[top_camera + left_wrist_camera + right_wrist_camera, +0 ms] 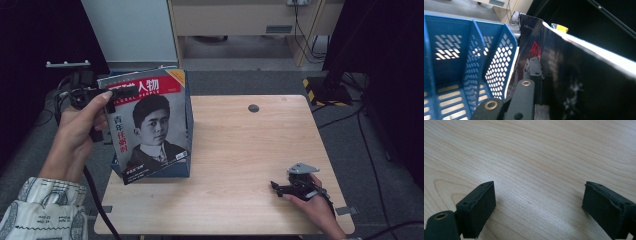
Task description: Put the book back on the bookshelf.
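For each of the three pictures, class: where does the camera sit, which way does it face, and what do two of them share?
High view: above the table, facing forward and down; both hands, left tongs, right tongs.
Left gripper view: on the left tongs, facing the magazine they grip and blue file rack.
Right gripper view: on the right tongs, open, facing bare tabletop.
Shared: high and left views show magazine and rack.

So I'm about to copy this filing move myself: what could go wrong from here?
The left hand-held gripper pinches the magazine only near its top edge, so the floppy pages may bend or slip. It could also snag on the blue file rack dividers. The right hand-held gripper rests far away, open, giving no support.
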Demonstrator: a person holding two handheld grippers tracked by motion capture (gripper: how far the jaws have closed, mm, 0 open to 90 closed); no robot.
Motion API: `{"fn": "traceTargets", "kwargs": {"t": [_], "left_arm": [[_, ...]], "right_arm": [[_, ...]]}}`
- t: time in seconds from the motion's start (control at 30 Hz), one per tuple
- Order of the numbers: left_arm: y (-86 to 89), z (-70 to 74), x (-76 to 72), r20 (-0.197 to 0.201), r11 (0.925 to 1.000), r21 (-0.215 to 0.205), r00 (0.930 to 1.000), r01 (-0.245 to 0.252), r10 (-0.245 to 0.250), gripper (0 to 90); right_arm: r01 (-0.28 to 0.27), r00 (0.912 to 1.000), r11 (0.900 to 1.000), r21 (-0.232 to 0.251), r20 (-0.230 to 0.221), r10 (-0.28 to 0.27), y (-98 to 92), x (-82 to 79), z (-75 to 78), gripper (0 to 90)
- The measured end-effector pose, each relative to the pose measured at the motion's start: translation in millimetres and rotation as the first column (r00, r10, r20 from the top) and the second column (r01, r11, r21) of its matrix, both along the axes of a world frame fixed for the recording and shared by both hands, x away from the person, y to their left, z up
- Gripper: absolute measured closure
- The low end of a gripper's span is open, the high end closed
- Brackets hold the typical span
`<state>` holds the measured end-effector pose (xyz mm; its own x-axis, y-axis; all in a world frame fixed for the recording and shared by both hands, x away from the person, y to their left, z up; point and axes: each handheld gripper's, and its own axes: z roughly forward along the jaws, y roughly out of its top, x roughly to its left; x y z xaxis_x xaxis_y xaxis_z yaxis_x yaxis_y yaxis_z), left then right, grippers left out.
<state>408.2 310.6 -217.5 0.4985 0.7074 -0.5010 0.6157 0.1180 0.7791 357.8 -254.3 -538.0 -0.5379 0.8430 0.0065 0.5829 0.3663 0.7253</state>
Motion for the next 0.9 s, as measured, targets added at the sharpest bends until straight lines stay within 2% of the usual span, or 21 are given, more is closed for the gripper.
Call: {"fn": "traceTargets", "kwargs": {"t": [0.3, 0.57, 0.67, 0.8, 0.9], "left_arm": [[8.6, 2.9, 4.1, -0.011, 0.998, 0.037, 0.9986, -0.052, 0.052, 86.3], [15.4, 9.0, 2.3, 0.004, 0.9967, 0.014, 0.9968, -0.08, 0.08, 86.3], [19.9, 13.8, -0.1, 0.023, 0.9959, 0.018, 0.9958, -0.089, 0.088, 86.3], [27.9, 15.4, -1.7, 0.028, 0.9919, 0.04, 0.9924, -0.121, 0.12, 86.3], [33.8, 14.6, -1.9, 0.026, 0.9904, 0.04, 0.991, -0.132, 0.131, 86.3]], "right_arm": [[0.001, 1.0, 1.0, 0.0, -0.004, -0.001, 0.3, 0.4, 0.3, 11.5], [0.001, 1.0, 1.0, 0.0, -0.003, -0.001, 0.4, 0.4, 0.2, 11.5], [0.001, 1.0, 1.0, 0.0, -0.003, -0.001, 0.4, 0.4, 0.2, 11.4], [0.001, 1.0, 1.0, 0.0, -0.004, -0.001, 0.4, 0.4, 0.2, 11.4], [0.001, 1.0, 1.0, 0.0, -0.003, -0.001, 0.4, 0.4, 0.2, 11.4]]}}
